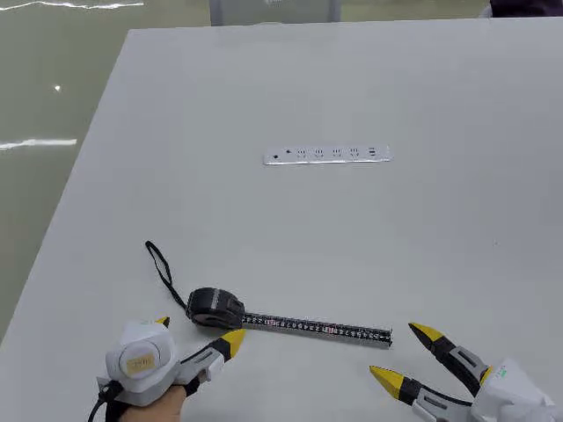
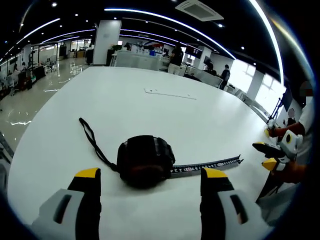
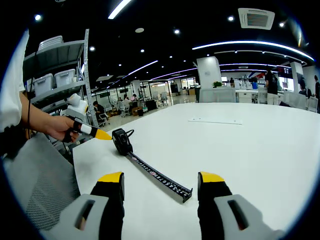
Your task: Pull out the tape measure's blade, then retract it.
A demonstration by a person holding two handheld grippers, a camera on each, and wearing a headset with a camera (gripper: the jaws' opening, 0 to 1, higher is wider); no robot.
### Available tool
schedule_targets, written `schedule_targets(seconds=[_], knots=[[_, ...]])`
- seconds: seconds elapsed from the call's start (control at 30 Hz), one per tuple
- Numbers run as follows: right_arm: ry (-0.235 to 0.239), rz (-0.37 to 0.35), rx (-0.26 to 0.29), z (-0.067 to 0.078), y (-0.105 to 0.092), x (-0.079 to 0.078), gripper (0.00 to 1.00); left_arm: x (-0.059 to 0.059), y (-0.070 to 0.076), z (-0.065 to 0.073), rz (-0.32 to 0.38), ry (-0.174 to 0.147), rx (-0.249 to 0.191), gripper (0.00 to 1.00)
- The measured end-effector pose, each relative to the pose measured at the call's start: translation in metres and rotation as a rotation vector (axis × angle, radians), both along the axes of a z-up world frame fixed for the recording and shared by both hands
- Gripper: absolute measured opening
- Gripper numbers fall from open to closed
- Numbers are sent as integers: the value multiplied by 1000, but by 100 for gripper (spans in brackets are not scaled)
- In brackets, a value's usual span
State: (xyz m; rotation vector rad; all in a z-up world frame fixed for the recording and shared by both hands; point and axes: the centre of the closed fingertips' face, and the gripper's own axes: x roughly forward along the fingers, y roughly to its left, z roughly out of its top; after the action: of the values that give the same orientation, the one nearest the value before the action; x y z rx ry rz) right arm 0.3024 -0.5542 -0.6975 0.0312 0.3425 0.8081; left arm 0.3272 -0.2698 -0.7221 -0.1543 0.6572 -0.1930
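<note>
A black tape measure [image 1: 215, 308] lies on the white table [image 1: 352, 229], its blade [image 1: 317, 329] pulled out to the right and lying flat, its wrist strap [image 1: 162, 268] trailing up-left. My left gripper [image 1: 201, 338] is open just behind the case, fingers either side but apart from it; in the left gripper view the case [image 2: 145, 160] sits between the yellow fingertips [image 2: 88, 173]. My right gripper [image 1: 407, 356] is open near the blade's end hook [image 1: 388, 335], not touching. In the right gripper view the blade [image 3: 159, 177] ends between the fingertips [image 3: 212, 177].
A white power strip [image 1: 326, 155] lies flat mid-table, far from both grippers. The table's left edge [image 1: 66, 211] drops to a shiny floor. Bare tabletop spreads to the right and beyond the tape.
</note>
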Motion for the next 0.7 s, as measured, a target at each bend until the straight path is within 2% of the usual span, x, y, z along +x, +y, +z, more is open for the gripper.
schedule_targets(seconds=[0.13, 0.7], knots=[[0, 0, -1, 0, -1, 1, 59, 5, -2, -2, 8, 1, 9, 81], [-2, 2, -8, 2, -2, 3, 59, 16, 2, -8, 73, 22, -8, 81]])
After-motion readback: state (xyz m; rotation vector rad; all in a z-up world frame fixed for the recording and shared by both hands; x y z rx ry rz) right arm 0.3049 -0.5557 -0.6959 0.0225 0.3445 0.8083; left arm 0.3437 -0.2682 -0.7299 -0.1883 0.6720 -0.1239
